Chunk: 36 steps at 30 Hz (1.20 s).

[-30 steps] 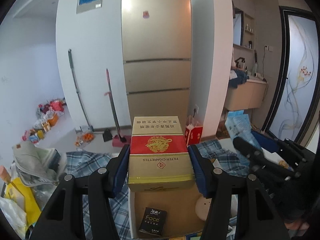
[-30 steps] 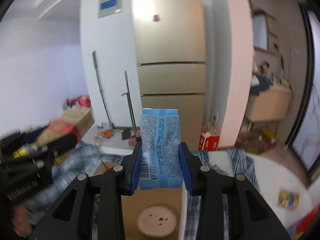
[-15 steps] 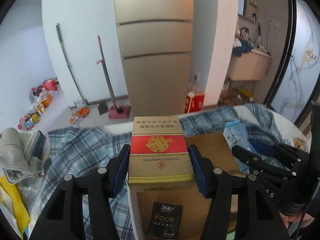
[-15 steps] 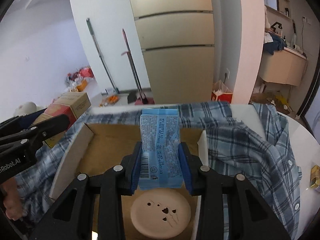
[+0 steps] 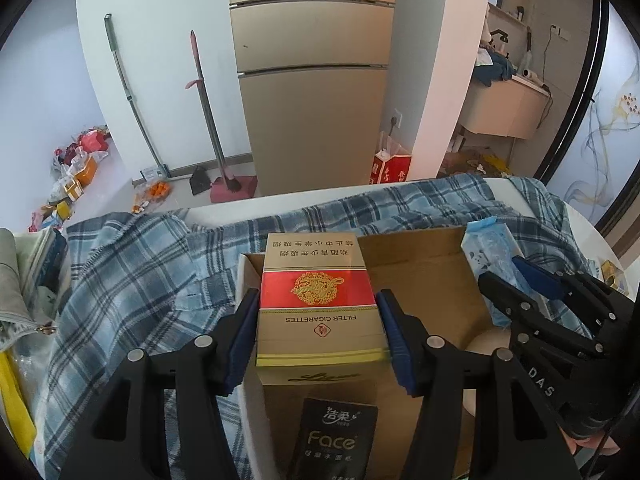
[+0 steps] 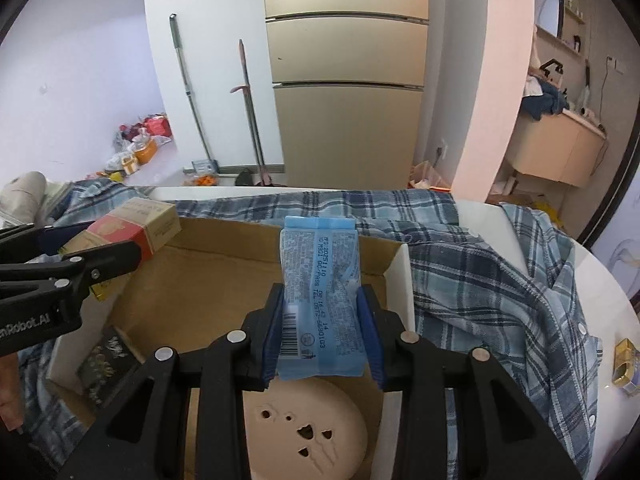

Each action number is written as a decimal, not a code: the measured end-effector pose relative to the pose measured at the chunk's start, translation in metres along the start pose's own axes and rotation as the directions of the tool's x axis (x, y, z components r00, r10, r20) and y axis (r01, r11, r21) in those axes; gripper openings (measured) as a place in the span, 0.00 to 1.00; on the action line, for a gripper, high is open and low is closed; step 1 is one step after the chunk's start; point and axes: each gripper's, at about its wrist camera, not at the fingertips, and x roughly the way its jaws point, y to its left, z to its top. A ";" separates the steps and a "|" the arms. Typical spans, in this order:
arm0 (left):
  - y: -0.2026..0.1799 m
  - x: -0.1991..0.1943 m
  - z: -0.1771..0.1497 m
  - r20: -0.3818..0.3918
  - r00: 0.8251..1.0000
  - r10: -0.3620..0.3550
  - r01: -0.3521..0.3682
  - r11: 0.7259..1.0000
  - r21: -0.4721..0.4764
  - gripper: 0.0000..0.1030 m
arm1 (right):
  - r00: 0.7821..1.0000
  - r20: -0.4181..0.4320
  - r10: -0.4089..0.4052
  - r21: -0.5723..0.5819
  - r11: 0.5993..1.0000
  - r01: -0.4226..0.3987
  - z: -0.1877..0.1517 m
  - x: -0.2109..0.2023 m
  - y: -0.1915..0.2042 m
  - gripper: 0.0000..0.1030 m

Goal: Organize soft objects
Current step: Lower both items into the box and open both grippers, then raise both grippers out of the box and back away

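Plaid blue-and-white shirt fabric point(image 5: 132, 264) covered most of a white round surface point(image 6: 608, 288), bunched around an open cardboard box point(image 6: 208, 276) with white outer walls. Room behind: gold multi-door refrigerator point(image 5: 312, 72), a mop point(image 5: 208, 120) and a long-handled tool leaning on the white wall, bags and clutter on the floor at the left, a pale wooden cabinet point(image 6: 560, 152) at the right, a red bag point(image 5: 390, 168) by the pillar.

Box contents: a black "Face" tissue packet point(image 5: 336, 436) lying flat near the left wall; a beige round disc with small holes point(image 6: 308, 428) on the floor of the box toward the right.

Left tongs point(image 5: 316, 344): blue pads pressed against both sides of a gold and red cigarette carton point(image 5: 316, 296), held level above the left part of the box.

Right tongs point(image 6: 322, 336): pads pinching a light blue tissue pack point(image 6: 320, 296) at its lower half, printed side up, barcode at the lower left; pack held above the box interior, over the disc, pointing toward the far box wall.

A small gold item point(image 6: 626, 364) sat on the bare surface at the far right, well apart from the box.
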 end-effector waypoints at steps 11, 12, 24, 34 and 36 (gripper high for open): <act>-0.006 0.010 -0.004 -0.006 1.000 0.006 -0.006 1.000 0.025 0.75 | 0.998 -0.045 0.042 0.037 0.999 -0.040 -0.003 0.010 -0.005 0.34; -0.006 0.009 -0.004 0.006 1.000 0.016 -0.016 1.000 0.027 0.79 | 0.998 -0.048 0.043 0.033 0.999 -0.041 -0.003 0.010 -0.004 0.35; 0.001 -0.019 0.000 0.109 0.993 0.052 -0.053 0.999 0.011 0.83 | 0.999 -0.001 0.033 0.030 0.999 -0.033 -0.001 -0.001 -0.003 0.60; 0.008 -0.080 0.007 0.299 0.952 0.070 -0.064 0.998 -0.029 0.83 | 0.989 0.146 -0.010 0.080 0.997 -0.002 0.013 -0.043 -0.015 0.60; 0.009 -0.094 0.007 0.345 0.936 0.064 -0.051 0.998 -0.046 0.84 | 0.982 0.179 -0.055 0.084 0.996 0.040 0.015 -0.051 -0.016 0.62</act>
